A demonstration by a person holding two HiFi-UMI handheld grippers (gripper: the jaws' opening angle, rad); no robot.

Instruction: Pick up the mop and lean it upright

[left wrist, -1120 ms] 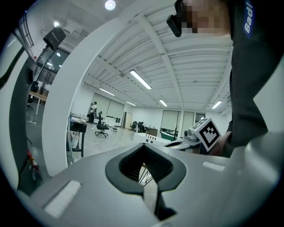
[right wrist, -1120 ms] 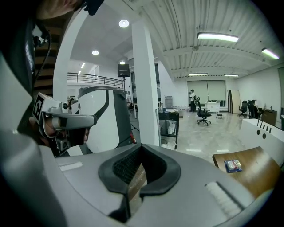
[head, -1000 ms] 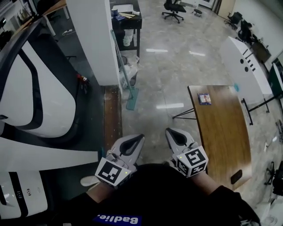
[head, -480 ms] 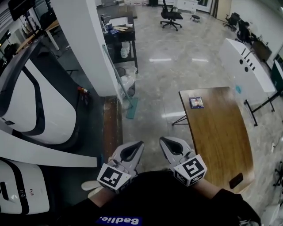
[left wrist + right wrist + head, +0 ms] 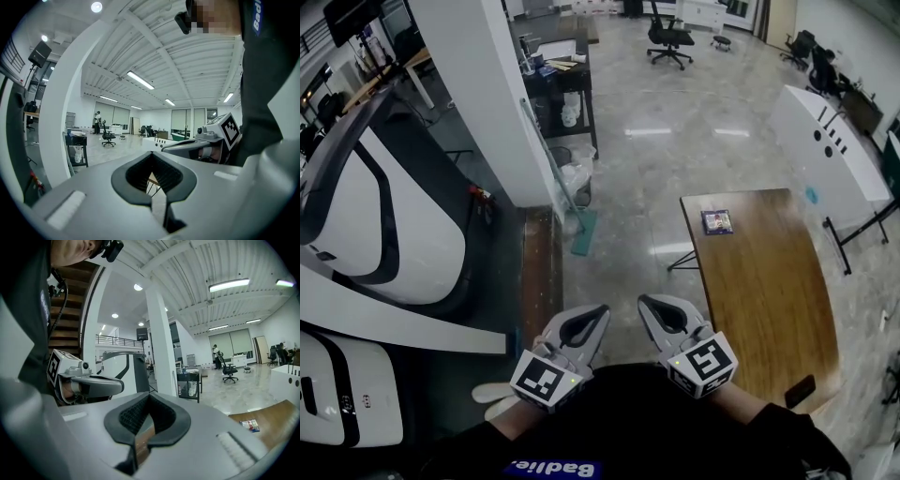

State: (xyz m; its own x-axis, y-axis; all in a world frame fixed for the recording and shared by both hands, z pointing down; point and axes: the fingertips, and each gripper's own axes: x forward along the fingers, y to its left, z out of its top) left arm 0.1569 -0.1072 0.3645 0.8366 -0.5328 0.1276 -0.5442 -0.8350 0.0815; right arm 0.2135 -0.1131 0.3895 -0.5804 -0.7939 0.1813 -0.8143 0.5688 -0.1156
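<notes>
In the head view, the left tongs (image 5: 598, 311) and right tongs (image 5: 645, 302) sit side by side, both closed on nothing. The mop (image 5: 553, 167) stands well ahead of the left tongs. Its thin pale handle tilts against a smooth white pillar (image 5: 487, 103), and its flat teal head rests on the glossy stone floor (image 5: 675, 169). That head could skid on the polish, and the handle would then slide down the pillar.

In the left gripper view, the left tongs (image 5: 152, 153) have their tips together, the ribbed dark pads framing an empty gap. The mop handle (image 5: 64, 140) is far ahead to their left. Closed tongs would probably only knock so slim a handle aside.

In the right gripper view, the right tongs (image 5: 149, 395) are matte grey, likewise shut and empty.
</notes>
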